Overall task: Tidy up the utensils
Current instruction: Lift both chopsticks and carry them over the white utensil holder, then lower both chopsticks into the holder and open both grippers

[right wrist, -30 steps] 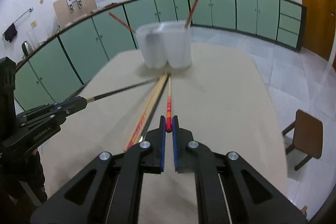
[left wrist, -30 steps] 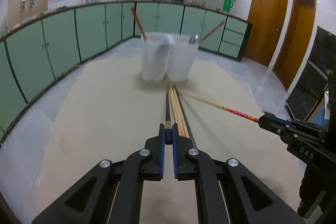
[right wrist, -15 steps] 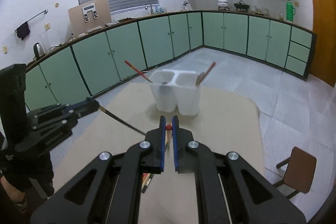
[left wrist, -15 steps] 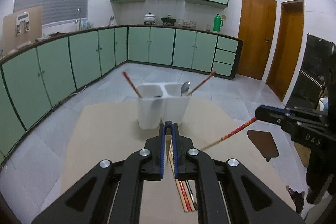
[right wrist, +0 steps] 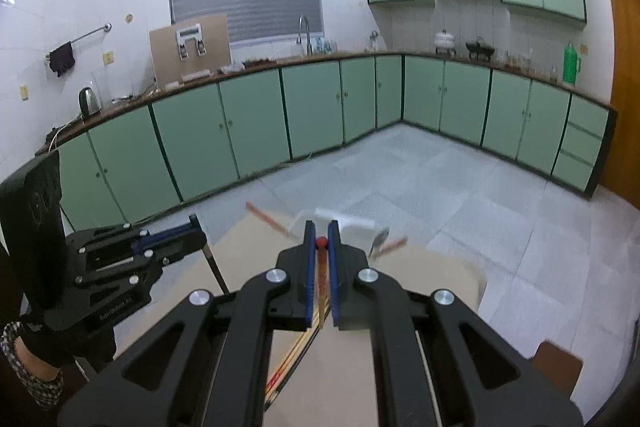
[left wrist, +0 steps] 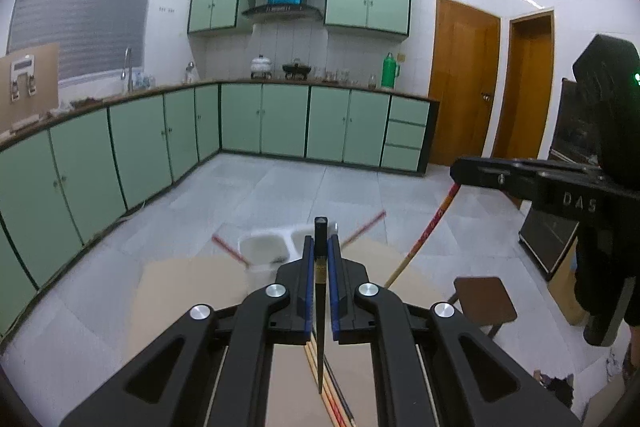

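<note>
Two white cups joined side by side make up the utensil holder (left wrist: 276,247), standing at the far end of the tan surface (left wrist: 180,291). In the left wrist view, the left compartment has a red-ended chopstick (left wrist: 228,247) leaning out to the left, and another reddish chopstick (left wrist: 366,225) sticks out of the right one, tilted right. From the right wrist view a spoon (right wrist: 378,239) shows in the right compartment too, next to that same tilted stick. It's all a bit blurry, so I can't tell what else is down inside.

The left gripper (left wrist: 321,255) is clamped on a black chopstick (left wrist: 320,307), held up off the surface with its thin end pointing down toward the camera. The right gripper (right wrist: 320,247) is clamped on a red-tipped wooden chopstick (right wrist: 321,279), also up in the air, its red knob peeking out between the blue pads (right wrist: 308,267). In the left view, that one hangs down from the right gripper at a slant.

A few more chopsticks (left wrist: 332,399) lie bundled on the surface below the grippers, nearer than the holder.
</note>
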Available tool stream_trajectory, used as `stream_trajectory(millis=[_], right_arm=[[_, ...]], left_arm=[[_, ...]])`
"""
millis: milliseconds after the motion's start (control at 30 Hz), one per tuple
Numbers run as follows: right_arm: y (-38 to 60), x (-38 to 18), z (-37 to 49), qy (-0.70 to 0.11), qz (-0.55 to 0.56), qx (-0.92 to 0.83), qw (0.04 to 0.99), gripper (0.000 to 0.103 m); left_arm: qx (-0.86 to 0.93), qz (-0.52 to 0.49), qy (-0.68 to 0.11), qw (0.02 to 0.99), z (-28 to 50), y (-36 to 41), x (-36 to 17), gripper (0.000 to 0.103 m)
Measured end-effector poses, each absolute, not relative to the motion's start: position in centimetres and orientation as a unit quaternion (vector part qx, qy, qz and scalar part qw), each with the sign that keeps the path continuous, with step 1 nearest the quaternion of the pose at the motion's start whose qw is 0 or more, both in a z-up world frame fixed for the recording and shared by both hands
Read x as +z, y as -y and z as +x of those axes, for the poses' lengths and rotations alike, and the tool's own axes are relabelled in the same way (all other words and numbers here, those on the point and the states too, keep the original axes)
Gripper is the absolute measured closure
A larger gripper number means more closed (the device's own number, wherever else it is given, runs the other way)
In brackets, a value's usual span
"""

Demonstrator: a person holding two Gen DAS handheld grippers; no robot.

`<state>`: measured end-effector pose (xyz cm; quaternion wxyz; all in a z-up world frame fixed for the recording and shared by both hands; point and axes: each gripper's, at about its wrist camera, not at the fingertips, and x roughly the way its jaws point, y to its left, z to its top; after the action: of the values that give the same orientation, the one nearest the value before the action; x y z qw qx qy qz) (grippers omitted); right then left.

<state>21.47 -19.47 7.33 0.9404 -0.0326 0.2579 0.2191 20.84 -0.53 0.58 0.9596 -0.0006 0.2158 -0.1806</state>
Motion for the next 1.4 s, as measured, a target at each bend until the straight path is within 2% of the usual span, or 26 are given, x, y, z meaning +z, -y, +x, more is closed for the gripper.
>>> stream_trajectory(millis=[233, 400, 633, 867, 967, 1033, 1133, 1167, 1233, 1400], right_arm=[[19.6, 11.5, 25.3, -0.219, -0.031, 0.208, 0.953, 0.098], [19.3, 12.1, 28.3, -0.207, -0.037, 0.189, 0.959, 0.098], [19.0, 8.7, 33.3, -0.226, -0.029, 0.168, 0.959, 0.098], [18.1, 3.2, 35.6, -0.277, -0.029, 0.174, 0.944, 0.097], [17.9, 2.0, 35.6, -0.291, -0.030, 0.171, 0.941, 0.095], [18.4, 1.9, 35.2, -0.290, -0.024, 0.166, 0.942, 0.092], [19.4, 2.3, 34.2, -0.282, -0.011, 0.155, 0.947, 0.075], [19.9, 2.6, 33.6, -0.276, -0.005, 0.150, 0.949, 0.070], [20.9, 3.0, 32.2, -0.266, 0.004, 0.141, 0.954, 0.066], [22.7, 2.6, 28.1, -0.248, 0.013, 0.129, 0.960, 0.038]], left_arm=[[-0.167, -0.011, -0.156, 0.973, 24.7, 0.9, 5.5, 0.097], [-0.140, -0.013, -0.125, 0.982, 28.8, 1.4, 7.3, 0.097], [-0.105, -0.002, -0.124, 0.987, 33.5, 2.2, 4.2, 0.097], [-0.117, -0.017, -0.189, 0.975, 36.1, 1.6, -0.8, 0.096], [-0.118, -0.027, -0.206, 0.971, 35.8, 0.7, -1.9, 0.091], [-0.116, -0.029, -0.207, 0.971, 35.2, 0.2, -1.9, 0.090], [-0.115, -0.030, -0.205, 0.972, 33.8, -0.5, -1.5, 0.086], [-0.115, -0.029, -0.203, 0.972, 33.3, -0.7, -1.3, 0.082], [-0.109, -0.024, -0.200, 0.973, 31.8, -1.0, -1.1, 0.074], [-0.108, -0.021, -0.192, 0.975, 27.4, -1.2, -1.2, 0.054]])
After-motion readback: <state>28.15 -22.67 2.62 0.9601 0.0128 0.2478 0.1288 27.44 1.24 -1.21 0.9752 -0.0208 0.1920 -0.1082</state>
